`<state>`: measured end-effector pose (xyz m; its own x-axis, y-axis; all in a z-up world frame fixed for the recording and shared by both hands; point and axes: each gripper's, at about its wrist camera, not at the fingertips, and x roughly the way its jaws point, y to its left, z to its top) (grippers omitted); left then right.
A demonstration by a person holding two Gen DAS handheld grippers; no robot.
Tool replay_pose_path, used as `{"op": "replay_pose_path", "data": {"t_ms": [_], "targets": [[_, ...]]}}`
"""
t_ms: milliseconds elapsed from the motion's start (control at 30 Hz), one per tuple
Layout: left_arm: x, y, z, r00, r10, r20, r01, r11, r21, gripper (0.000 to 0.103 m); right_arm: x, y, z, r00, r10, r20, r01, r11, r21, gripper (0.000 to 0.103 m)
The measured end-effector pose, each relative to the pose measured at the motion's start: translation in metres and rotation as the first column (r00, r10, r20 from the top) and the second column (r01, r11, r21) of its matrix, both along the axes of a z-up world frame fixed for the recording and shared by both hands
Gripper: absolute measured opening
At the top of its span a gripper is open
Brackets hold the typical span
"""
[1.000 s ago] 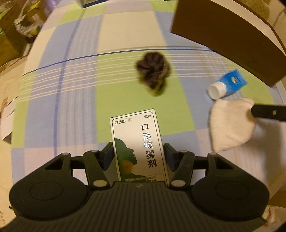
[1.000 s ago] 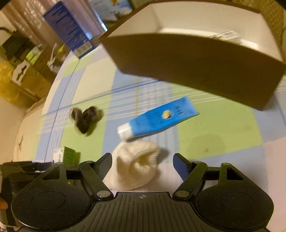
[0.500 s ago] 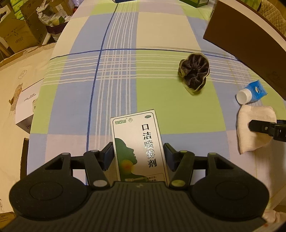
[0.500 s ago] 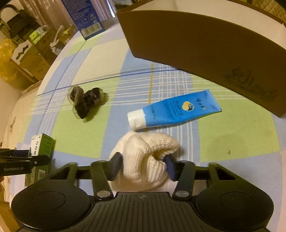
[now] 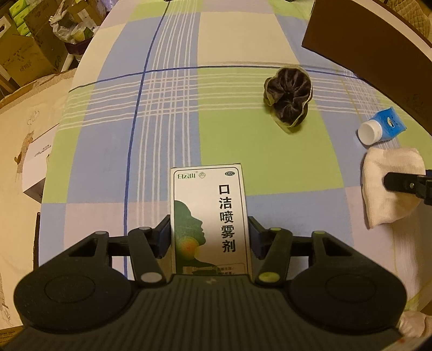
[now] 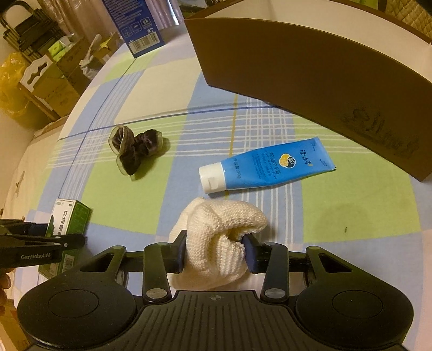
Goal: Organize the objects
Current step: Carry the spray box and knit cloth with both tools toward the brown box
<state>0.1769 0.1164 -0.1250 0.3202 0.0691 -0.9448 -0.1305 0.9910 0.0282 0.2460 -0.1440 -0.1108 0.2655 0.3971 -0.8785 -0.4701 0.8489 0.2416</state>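
left gripper (image 5: 210, 237): our jaws are closed on the sides of the medicine box (image 5: 209, 216), pads flat against both long edges. The box sits flat on the bench or just over it; we can't tell which.
right gripper (image 6: 216, 253): our jaws are pinched on the white knit cloth (image 6: 218, 237), which bunches up between the pads. Its lower part appears to touch the bench.
progress: both pickups look done and neither item is stowed. We judge the task at an early stage; nothing we can see has gone into the brown box (image 6: 310, 67).
left to do: carry the medicine box and the cloth over, then come back for the tube and the scrunchie.
blue tube (image 6: 266, 166): lies flat just beyond the cloth, white cap toward our left, tail end close to the brown box wall. Untouched.
dark scrunchie (image 5: 289, 100): loose on the checked bench cloth (image 5: 135, 108), well apart from the tube and from both grippers.
brown box: far right of the bench, wall tall on our side, inside mostly hidden. We judge it the drop target.
in the way: the tube lies between the right gripper and the brown box, so we'd lift the cloth over it. The left gripper's path is open bar the scrunchie.
far clutter: a blue carton (image 6: 135, 24) at the far bench edge, cardboard boxes (image 5: 29, 48) off the bench.
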Motion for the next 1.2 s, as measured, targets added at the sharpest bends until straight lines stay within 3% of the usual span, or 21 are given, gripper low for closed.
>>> {"op": "replay_pose_path", "data": {"t_ms": [667,1200], "targets": [[0.002,-0.012,0.020,0.999,-0.024,0.040,0.024,1.000,0.004,0.051,-0.009,-0.008,0.017,0.999,0.032,0.007,-0.032,0.999,0.039,0.039],[0.022,-0.041,0.044,0.989,-0.114,0.093,0.116,0.993,-0.017,0.052,-0.009,-0.024,0.042,0.999,0.018,0.026,-0.021,0.996,0.090,0.039]]}}
